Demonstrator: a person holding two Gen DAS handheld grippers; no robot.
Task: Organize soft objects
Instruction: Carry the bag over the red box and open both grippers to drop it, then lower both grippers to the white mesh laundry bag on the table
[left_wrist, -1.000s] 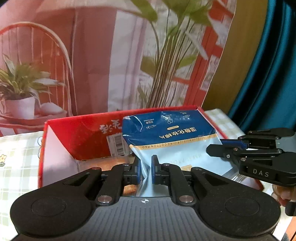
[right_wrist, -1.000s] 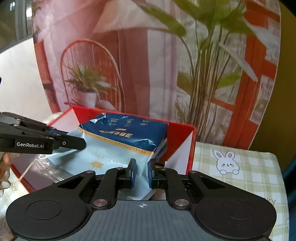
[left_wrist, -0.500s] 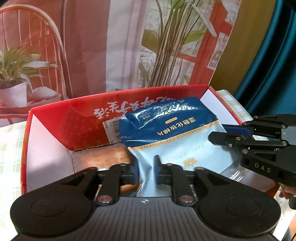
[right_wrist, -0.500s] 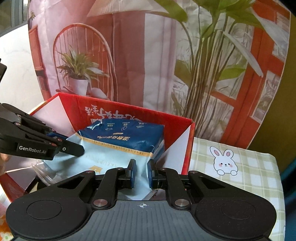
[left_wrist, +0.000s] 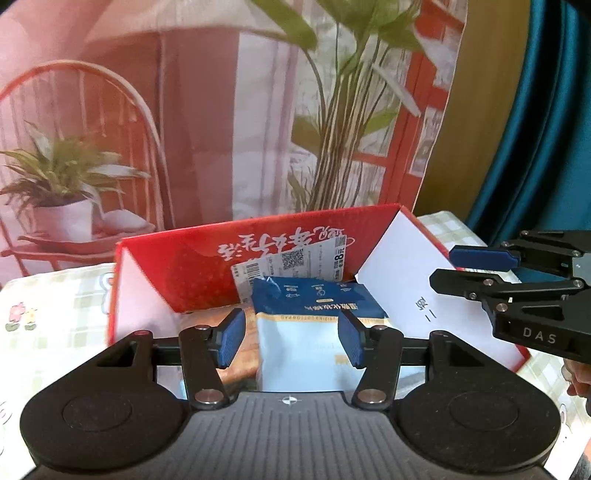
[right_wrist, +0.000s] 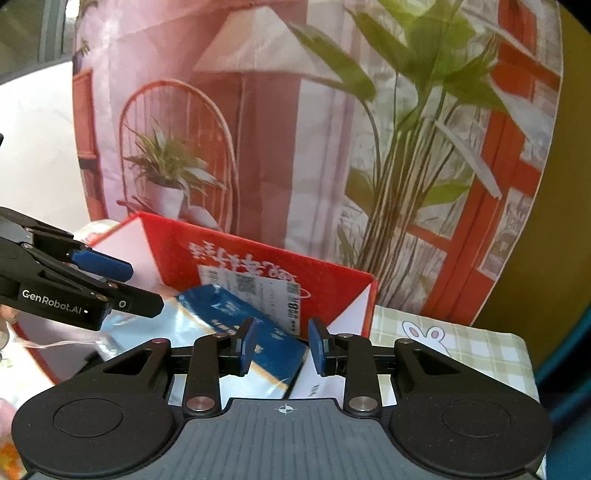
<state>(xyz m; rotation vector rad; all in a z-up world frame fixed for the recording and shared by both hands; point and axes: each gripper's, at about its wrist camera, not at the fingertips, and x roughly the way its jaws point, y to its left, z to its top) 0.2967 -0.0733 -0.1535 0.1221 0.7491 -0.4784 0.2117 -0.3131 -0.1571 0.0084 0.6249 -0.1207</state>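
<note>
Partly hidden cotton-pad pack (left_wrist: 314, 332) in red box (left_wrist: 192, 280), lower edge behind left gripper (left_wrist: 290, 338)

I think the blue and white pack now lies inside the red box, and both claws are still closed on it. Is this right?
Not quite. The pack does lie inside the red box, but neither claw is closed on it. The left wrist view shows the left claw with its jaws apart, clear of the pack; the right wrist view shows the same for the right claw. Both have just been opening.
</note>
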